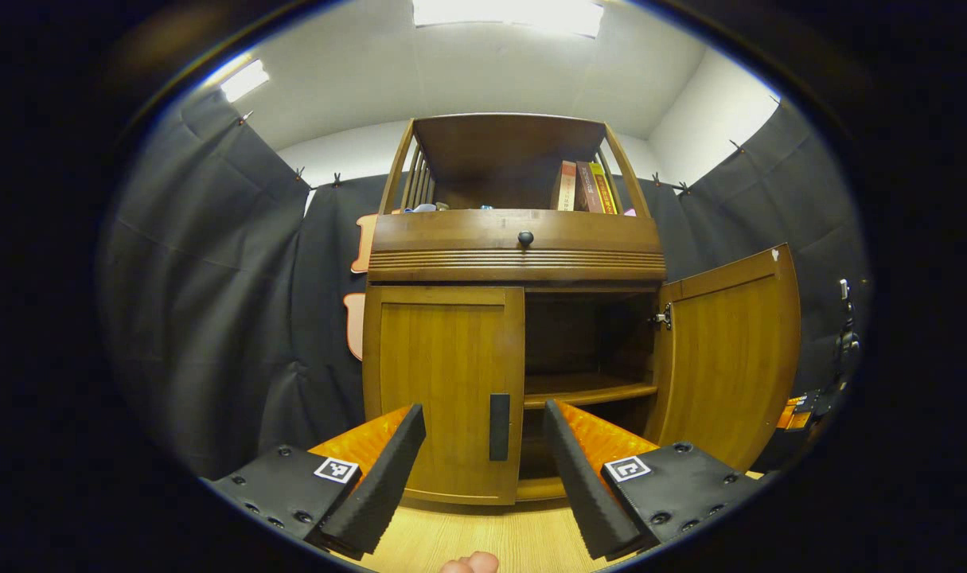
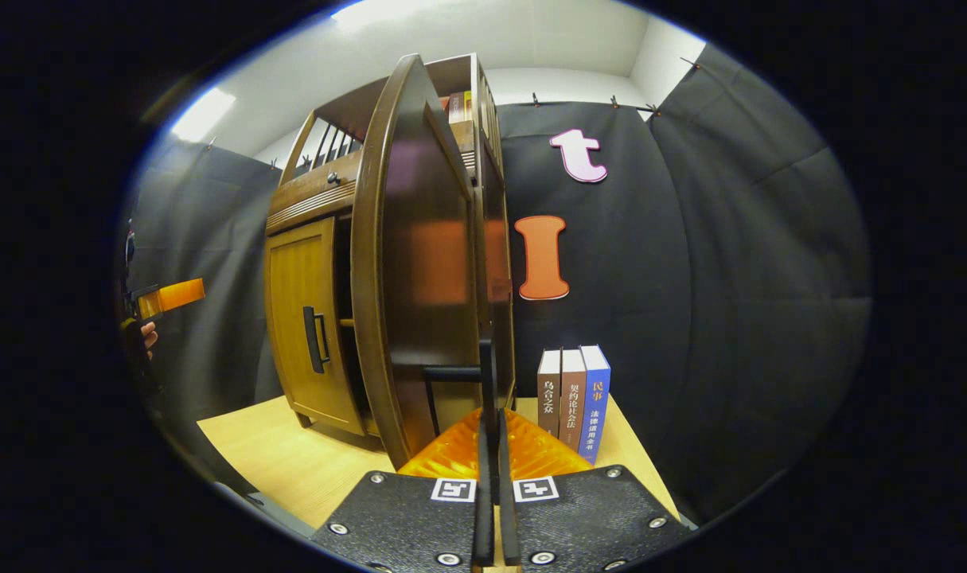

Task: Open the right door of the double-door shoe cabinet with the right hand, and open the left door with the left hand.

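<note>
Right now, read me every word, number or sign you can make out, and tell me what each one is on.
"乌合之众": spine of the dark brown book standing beside the cabinet.
"民事": top of the blue book spine; its smaller characters are blurred.
Middle book: characters too blurred to be sure.
Books on the top shelf: too small to read.
</note>
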The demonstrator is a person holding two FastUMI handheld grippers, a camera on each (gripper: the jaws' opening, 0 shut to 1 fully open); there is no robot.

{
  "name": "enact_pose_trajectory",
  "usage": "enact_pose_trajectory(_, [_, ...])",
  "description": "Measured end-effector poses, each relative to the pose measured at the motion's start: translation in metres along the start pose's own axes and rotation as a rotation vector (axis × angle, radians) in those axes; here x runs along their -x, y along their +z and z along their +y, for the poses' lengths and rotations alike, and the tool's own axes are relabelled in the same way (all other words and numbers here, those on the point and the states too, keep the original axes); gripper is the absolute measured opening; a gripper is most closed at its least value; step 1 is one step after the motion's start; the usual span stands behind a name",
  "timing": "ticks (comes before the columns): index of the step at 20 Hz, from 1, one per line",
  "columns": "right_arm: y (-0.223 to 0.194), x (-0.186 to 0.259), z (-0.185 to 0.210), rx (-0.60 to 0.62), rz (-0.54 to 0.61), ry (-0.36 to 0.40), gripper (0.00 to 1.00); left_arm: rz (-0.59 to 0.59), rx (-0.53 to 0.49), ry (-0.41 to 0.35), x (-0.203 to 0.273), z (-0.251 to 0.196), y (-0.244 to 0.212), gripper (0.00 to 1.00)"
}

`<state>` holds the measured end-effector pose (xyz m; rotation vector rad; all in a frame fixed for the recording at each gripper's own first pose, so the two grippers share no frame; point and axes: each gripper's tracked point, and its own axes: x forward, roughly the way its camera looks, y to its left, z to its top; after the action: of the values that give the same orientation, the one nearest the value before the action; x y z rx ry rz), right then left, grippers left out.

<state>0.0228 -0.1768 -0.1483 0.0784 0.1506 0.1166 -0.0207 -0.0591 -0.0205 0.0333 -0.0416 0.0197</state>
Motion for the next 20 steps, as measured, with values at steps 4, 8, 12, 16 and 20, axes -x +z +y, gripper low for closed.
enact_pose_trajectory(4, [-0.003, 0.006, -0.001, -0.020, -0.004, -0.025, 0.03, 0.007, -0.015, -0.011, 0.001, -0.004, -0.002, 0.96])
enact_pose_trajectory(8, [-0.022, 0.028, -0.005, -0.011, 0.019, -0.062, 0.04, 0.012, -0.007, -0.023, 0.003, -0.008, -0.006, 0.95])
enact_pose_trajectory(12, [-0.023, 0.049, -0.009, -0.051, 0.010, -0.120, 0.03, 0.028, 0.009, -0.033, 0.000, -0.009, -0.012, 0.95])
enact_pose_trajectory(16, [-0.004, 0.071, -0.001, -0.054, -0.020, -0.161, 0.02, 0.034, 0.018, -0.039, -0.002, -0.009, -0.013, 0.96])
enact_pose_trajectory(20, [0.022, 0.088, 0.028, -0.045, -0.047, -0.149, 0.01, 0.044, 0.018, -0.028, 0.000, -0.002, -0.017, 0.96])
